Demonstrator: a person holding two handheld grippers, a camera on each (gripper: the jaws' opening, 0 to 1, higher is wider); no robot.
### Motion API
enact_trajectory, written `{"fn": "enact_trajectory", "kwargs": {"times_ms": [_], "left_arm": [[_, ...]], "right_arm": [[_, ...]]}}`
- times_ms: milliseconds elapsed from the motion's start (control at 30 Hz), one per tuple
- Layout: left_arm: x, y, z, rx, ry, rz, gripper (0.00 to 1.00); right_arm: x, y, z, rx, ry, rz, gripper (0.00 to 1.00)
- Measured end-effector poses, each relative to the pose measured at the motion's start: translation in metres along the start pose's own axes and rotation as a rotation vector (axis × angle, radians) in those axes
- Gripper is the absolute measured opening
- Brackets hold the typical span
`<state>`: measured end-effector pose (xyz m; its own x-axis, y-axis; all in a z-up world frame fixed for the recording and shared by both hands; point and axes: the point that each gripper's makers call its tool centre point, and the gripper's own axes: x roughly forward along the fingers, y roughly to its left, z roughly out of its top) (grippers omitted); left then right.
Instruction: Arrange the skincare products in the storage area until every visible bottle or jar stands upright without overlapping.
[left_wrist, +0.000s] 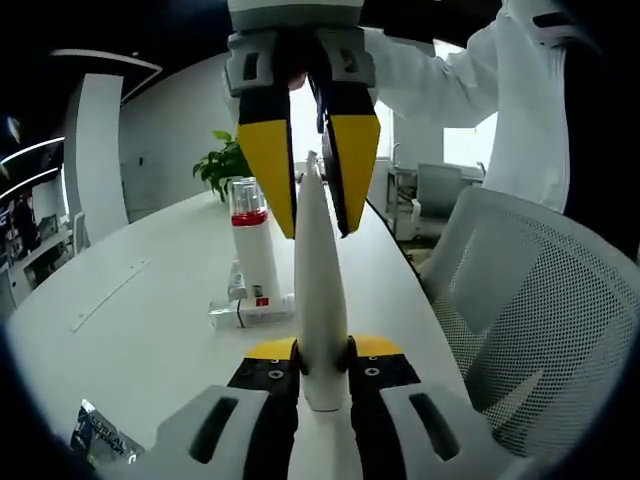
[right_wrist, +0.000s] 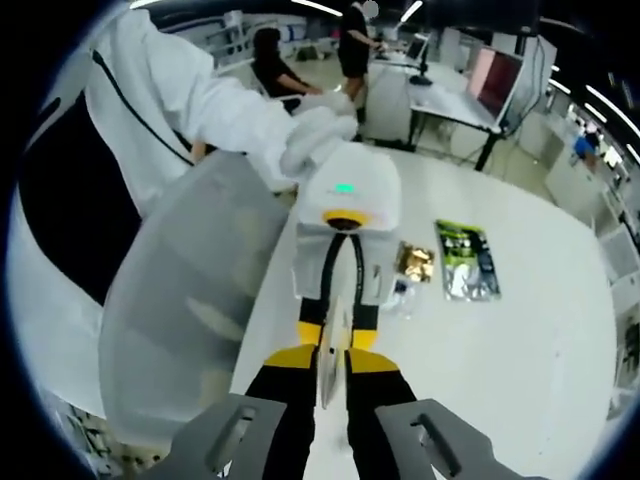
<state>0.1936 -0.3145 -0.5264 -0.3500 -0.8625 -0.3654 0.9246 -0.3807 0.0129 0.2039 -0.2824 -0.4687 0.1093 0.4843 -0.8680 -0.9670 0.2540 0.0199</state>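
Here both tongs, left (left_wrist: 322, 352) and right (right_wrist: 330, 358), clamp one white tube (left_wrist: 320, 290) above the counter (left_wrist: 150, 320) edge; open surface lies leftward, mesh chair (left_wrist: 540, 300) close right.

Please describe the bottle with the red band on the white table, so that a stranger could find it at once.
In the left gripper view, look along the long white table toward the green plant. Before the plant stands a tall white bottle, upright, with a clear cap and a red band beneath it. The small product at its foot lies flat, and the white tube is held between both tongs.
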Motion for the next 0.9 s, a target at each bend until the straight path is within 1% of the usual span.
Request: {"fn": "enact_trajectory", "kwargs": {"times_ms": [67, 267, 333, 367, 400, 467, 533, 633, 700, 767, 900], "left_arm": [[0.001, -0.001, 0.000, 0.000, -0.001, -0.001, 0.13], [0.000, -0.001, 0.000, 0.007, 0.003, -0.002, 0.14], [0.000, 0.000, 0.000, 0.007, 0.002, -0.002, 0.14], [0.000, 0.002, 0.000, 0.013, 0.000, 0.005, 0.15], [0.000, 0.002, 0.001, 0.019, -0.001, 0.006, 0.15], [0.001, 0.002, 0.001, 0.017, 0.002, 0.000, 0.16], [0.002, 0.001, 0.002, 0.018, -0.002, -0.004, 0.17], [-0.002, 0.004, 0.010, 0.009, -0.026, 0.016, 0.21], [-0.004, 0.006, 0.010, 0.006, -0.021, 0.023, 0.22], [-0.006, 0.004, 0.009, 0.004, -0.018, 0.014, 0.19], [-0.004, 0.001, 0.010, 0.014, -0.009, 0.017, 0.17]], "right_arm": [[0.004, 0.000, -0.002, -0.001, 0.018, 0.008, 0.02], [0.008, 0.000, -0.003, -0.009, 0.041, 0.022, 0.02], [0.007, -0.001, -0.003, -0.011, 0.051, 0.017, 0.00], [0.007, -0.004, -0.004, 0.001, 0.065, 0.001, 0.00], [0.006, -0.004, -0.004, -0.017, 0.063, 0.002, 0.00], [0.007, -0.002, -0.004, -0.004, 0.067, 0.011, 0.00], [0.007, 0.000, -0.004, -0.019, 0.071, 0.013, 0.00], [0.006, 0.000, -0.005, -0.019, 0.073, 0.012, 0.00], [0.006, -0.001, -0.005, -0.018, 0.072, 0.009, 0.00], [0.006, -0.001, -0.005, -0.013, 0.073, 0.007, 0.00], [0.006, 0.000, -0.005, -0.013, 0.083, 0.001, 0.00]]}}
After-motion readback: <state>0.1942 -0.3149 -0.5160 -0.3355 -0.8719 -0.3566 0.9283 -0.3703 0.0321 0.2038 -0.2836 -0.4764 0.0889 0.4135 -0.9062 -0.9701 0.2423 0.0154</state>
